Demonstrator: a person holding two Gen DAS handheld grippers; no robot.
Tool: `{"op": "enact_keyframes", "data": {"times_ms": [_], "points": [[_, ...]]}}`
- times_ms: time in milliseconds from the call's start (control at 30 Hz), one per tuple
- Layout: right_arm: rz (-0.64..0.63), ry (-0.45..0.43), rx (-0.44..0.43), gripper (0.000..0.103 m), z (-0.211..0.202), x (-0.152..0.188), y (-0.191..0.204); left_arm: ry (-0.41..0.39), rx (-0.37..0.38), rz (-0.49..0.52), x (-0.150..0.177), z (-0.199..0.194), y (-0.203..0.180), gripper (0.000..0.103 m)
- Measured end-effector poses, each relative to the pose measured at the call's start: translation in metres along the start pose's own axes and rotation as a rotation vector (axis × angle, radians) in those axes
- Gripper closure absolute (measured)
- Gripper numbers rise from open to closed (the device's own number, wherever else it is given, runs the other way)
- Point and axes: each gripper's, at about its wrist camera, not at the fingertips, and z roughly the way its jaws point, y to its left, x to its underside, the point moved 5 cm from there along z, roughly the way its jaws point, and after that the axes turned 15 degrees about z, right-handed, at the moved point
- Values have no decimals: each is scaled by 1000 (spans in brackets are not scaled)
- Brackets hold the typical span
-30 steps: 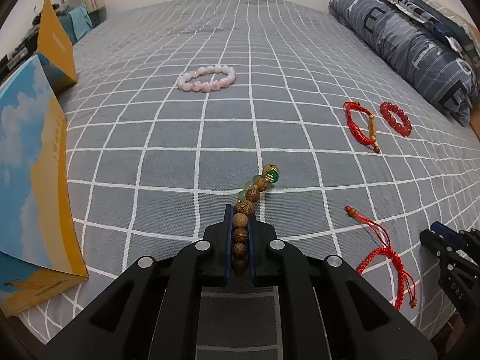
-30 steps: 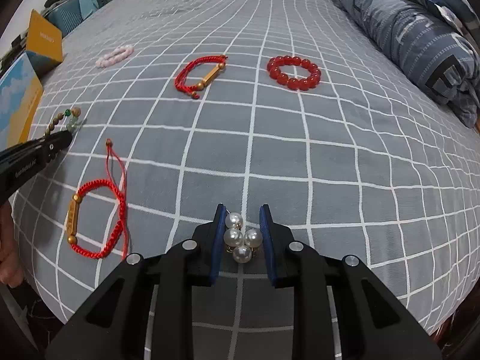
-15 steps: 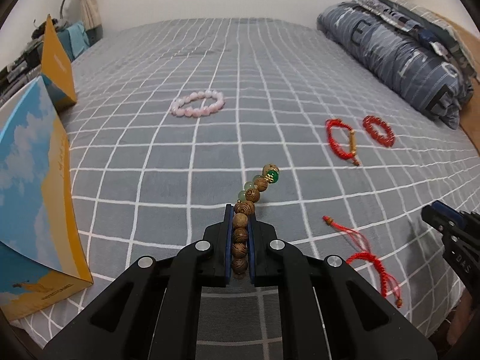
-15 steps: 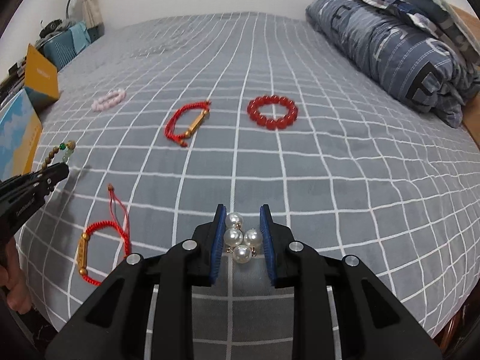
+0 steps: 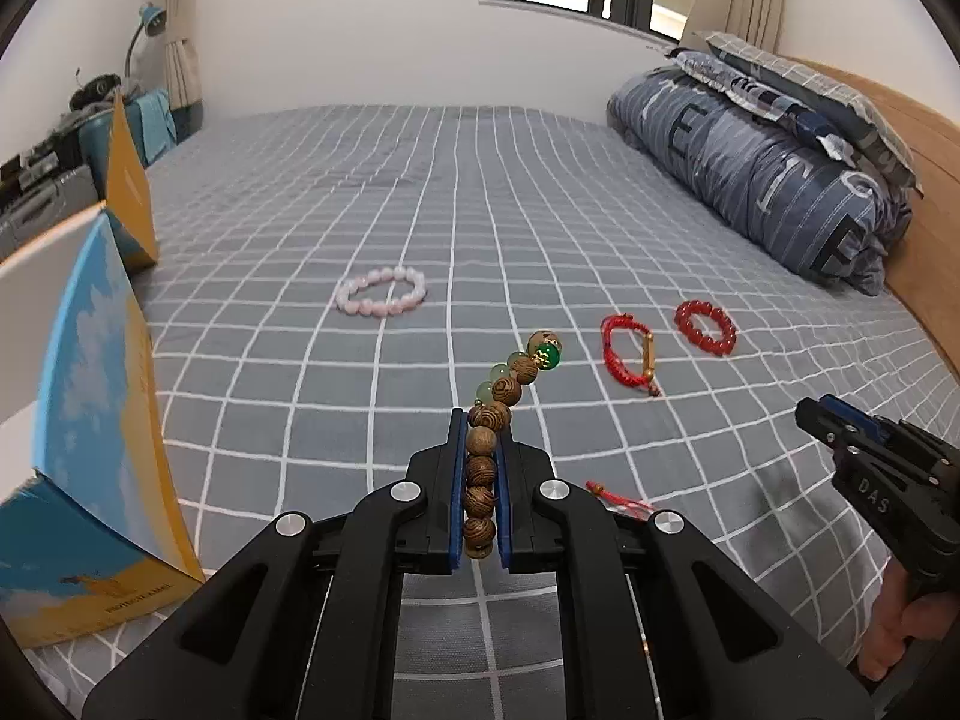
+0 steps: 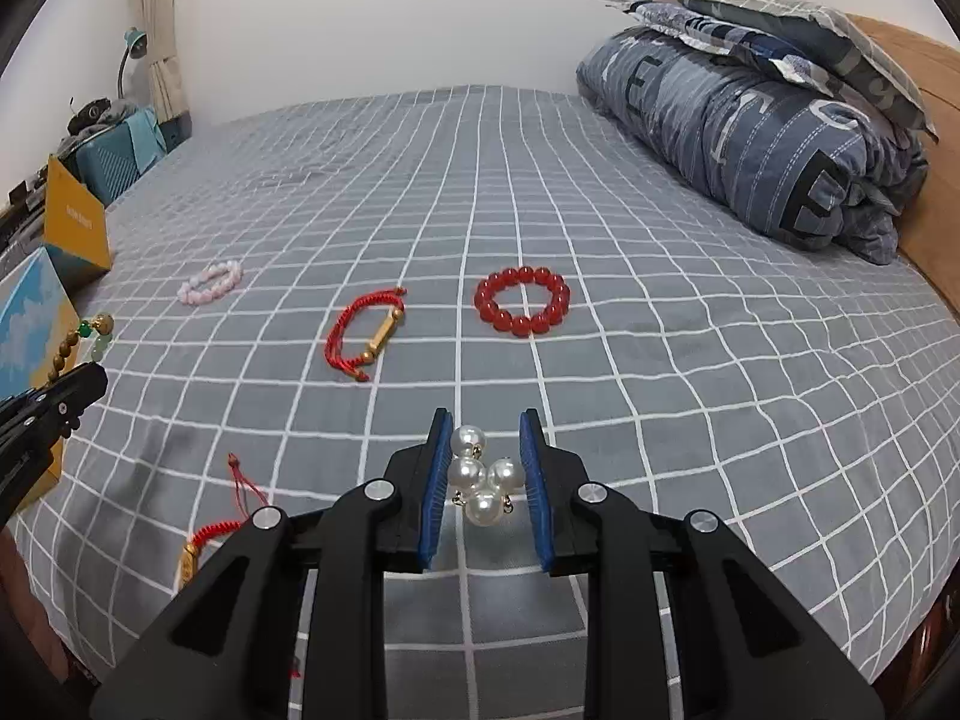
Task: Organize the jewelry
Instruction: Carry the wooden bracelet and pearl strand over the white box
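Left gripper fingers clamped on wooden bead bracelet, held above the bed. Right gripper fingers closed around pearl cluster, also lifted. Pink bracelet, red bead bracelet, red cord bracelet lie on bed.

Both tools – matte black, blue pads, silver screws.
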Motion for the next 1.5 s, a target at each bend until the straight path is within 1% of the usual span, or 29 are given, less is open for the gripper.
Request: {"op": "enact_keyframes", "data": {"times_ms": [67,133,233,300,467,567,800,967,1000,1067,1167,1200,1300,1400,1500], "points": [[3,-8,13,81,-2,-3,3,-7,-3,5,-5,-3,0,96],[6,-4,49,81,-1,-7,4,-13,-1,8,-12,-6,0,96],[19,4,55,81,-5,-13,8,-12,-7,3,-19,-12,6,96],[18,1,60,81,-9,-17,12,-3,-29,4,-22,-16,11,96],[15,2,43,81,-20,-24,22,10,-59,-6,-23,-29,27,96],[3,-14,36,81,-30,-30,34,8,-81,-11,-25,-39,39,96],[-31,-23,-7,81,-48,-44,75,11,-110,-24,-32,-68,69,96],[-84,-21,-76,81,-60,-49,127,2,-160,-56,-35,-96,102,96],[-99,-23,-95,81,-64,-50,143,3,-169,-65,-34,-100,109,96],[-118,-23,-130,81,-69,-50,166,9,-204,-85,-27,-113,130,96],[-165,-33,-197,81,-82,-43,213,33,-247,-114,-11,-127,160,96],[-181,-34,-225,81,-87,-39,230,43,-260,-128,-6,-130,170,96],[-217,-29,-274,81,-95,-27,270,72,-308,-178,13,-141,203,96],[-286,-31,-321,81,-106,-6,319,96,-349,-227,33,-154,234,96],[-332,-9,-365,81,-111,14,358,126,-386,-275,53,-164,261,96]]}}
